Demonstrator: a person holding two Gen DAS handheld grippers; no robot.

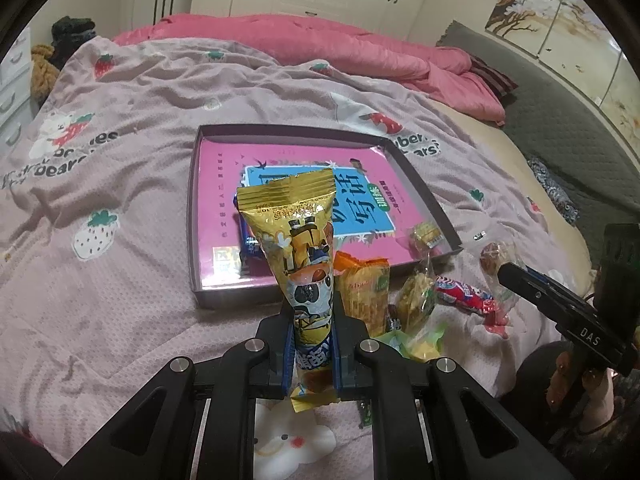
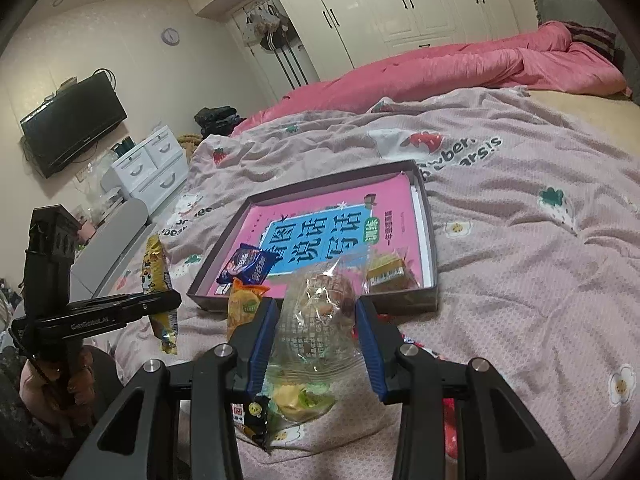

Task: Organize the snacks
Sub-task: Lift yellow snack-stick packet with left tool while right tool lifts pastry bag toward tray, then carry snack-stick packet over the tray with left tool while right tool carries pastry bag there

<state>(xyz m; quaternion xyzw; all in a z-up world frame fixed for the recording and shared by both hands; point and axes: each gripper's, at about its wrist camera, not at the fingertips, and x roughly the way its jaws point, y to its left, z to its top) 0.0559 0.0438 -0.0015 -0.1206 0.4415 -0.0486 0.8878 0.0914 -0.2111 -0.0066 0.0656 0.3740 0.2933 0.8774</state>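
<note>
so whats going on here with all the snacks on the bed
A person is sorting snacks on a bed, holding a pair of tongs in each hand. The left tongs are shut on a long gold snack packet, held up in front of a shallow box. The right tongs grip a clear-wrapped pastry. The box lies on the pink blanket with a pink book as its floor; a blue packet and a small wrapped cake are already in it. More snacks lie loose just outside.
</note>
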